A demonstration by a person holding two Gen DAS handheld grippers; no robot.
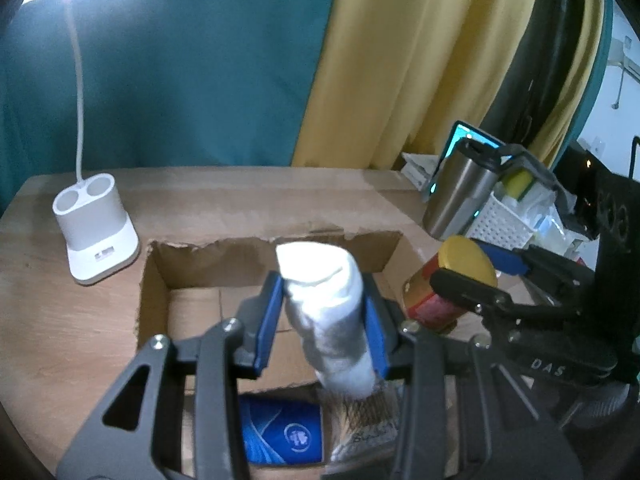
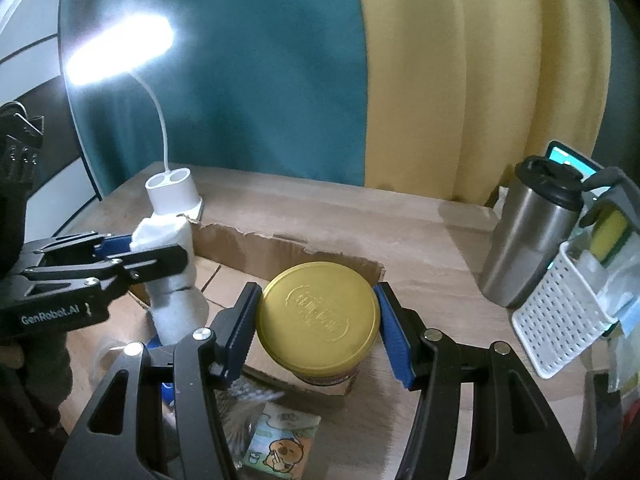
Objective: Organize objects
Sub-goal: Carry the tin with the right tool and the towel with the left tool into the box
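Observation:
My left gripper [image 1: 324, 312] is shut on a rolled white and grey sock [image 1: 332, 312], held over the open cardboard box [image 1: 154, 280]. From the right wrist view the same sock [image 2: 176, 280] shows at the left between the left gripper's fingers [image 2: 116, 252]. My right gripper [image 2: 318, 320] is shut on a round can with a yellow lid [image 2: 318, 318] and a red label, held above the box's right edge [image 2: 280, 252]. In the left wrist view that can [image 1: 448, 280] hangs just right of the box.
A white lamp base [image 1: 94, 228] stands left of the box on the wooden table [image 1: 60, 340]. A steel tumbler [image 2: 528, 240] and a white perforated basket [image 2: 560, 320] stand at the right. A blue packet [image 1: 280, 432] and other small packs lie in the box's near end.

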